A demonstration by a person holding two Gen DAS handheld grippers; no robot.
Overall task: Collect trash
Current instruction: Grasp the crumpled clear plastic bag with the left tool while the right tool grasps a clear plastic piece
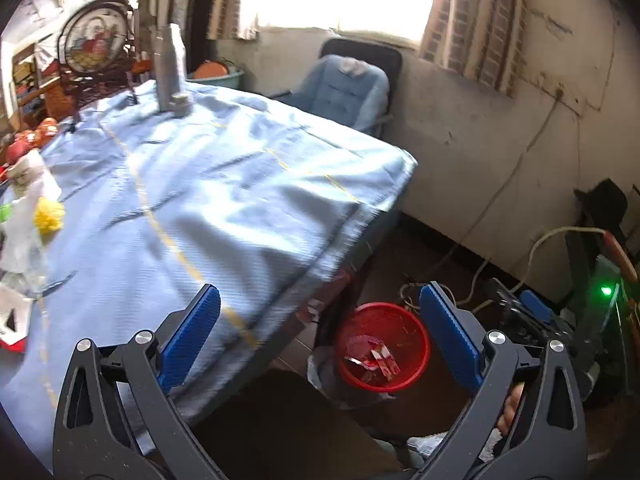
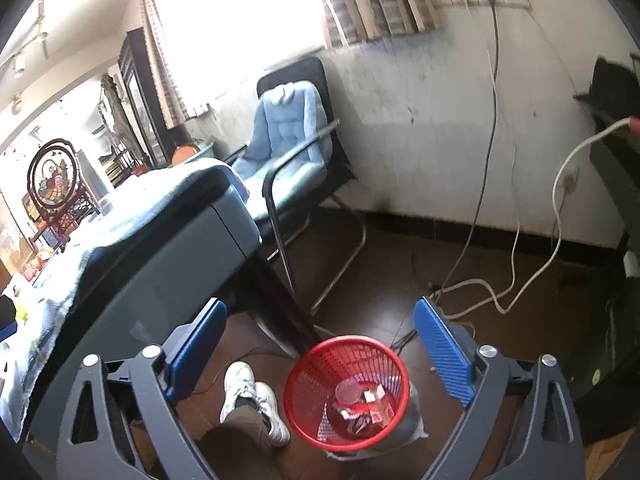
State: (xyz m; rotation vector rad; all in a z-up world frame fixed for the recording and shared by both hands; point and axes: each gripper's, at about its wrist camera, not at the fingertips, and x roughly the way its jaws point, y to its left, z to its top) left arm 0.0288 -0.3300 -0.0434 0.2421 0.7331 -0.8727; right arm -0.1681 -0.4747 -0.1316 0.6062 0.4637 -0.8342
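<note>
A red mesh waste basket (image 1: 382,346) (image 2: 346,392) stands on the dark floor by the table's corner. Red and white wrappers (image 1: 374,356) (image 2: 360,400) lie in it. My left gripper (image 1: 320,292) is open and empty, raised over the table's near edge with the basket below between its fingers. My right gripper (image 2: 320,304) is open and empty too, hanging above the basket. On the blue-clothed table (image 1: 224,184), at the far left, lie a yellow crumpled piece (image 1: 48,216), a clear plastic bag (image 1: 24,240) and a red and white packet (image 1: 12,328).
A chair with a blue cushion (image 1: 348,88) (image 2: 288,136) stands by the wall behind the table. A grey bottle (image 1: 168,68) is upright at the table's far end. Cables (image 2: 480,288) trail over the floor to the right. A person's white shoe (image 2: 248,396) rests left of the basket.
</note>
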